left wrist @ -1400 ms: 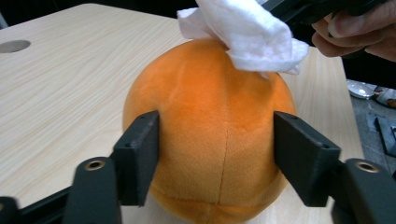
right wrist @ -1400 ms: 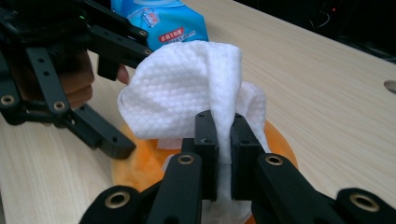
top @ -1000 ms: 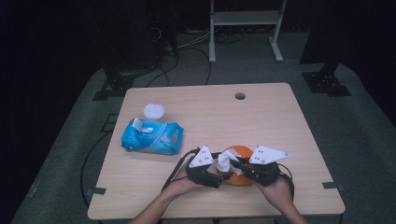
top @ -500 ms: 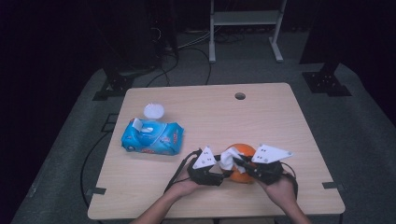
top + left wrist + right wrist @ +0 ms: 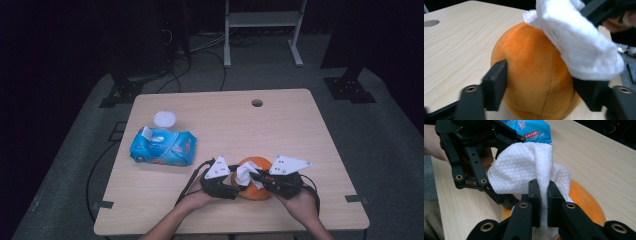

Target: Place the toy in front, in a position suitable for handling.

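Wiping an orange plush ball (image 5: 256,176) at the near edge of the table (image 5: 300,130) is the step in hand, by the look of it.

- Left gripper (image 5: 541,86): jaws have just been closing, then easing a touch; they are bracketing the ball, one pad on each flank, steadying it.
- Right gripper (image 5: 543,205): jaws are pressed together, pinching a white wet wipe (image 5: 526,170) that is draping over the ball's top.
- Next move, as judged: dragging the wipe across the plush while the left hold keeps the ball from rolling.
- Blue wipe packet (image 5: 162,147): lying well to the left, a sheet poking from its opening.
- White round lid (image 5: 164,118): sitting just behind the packet; contents cannot be told.
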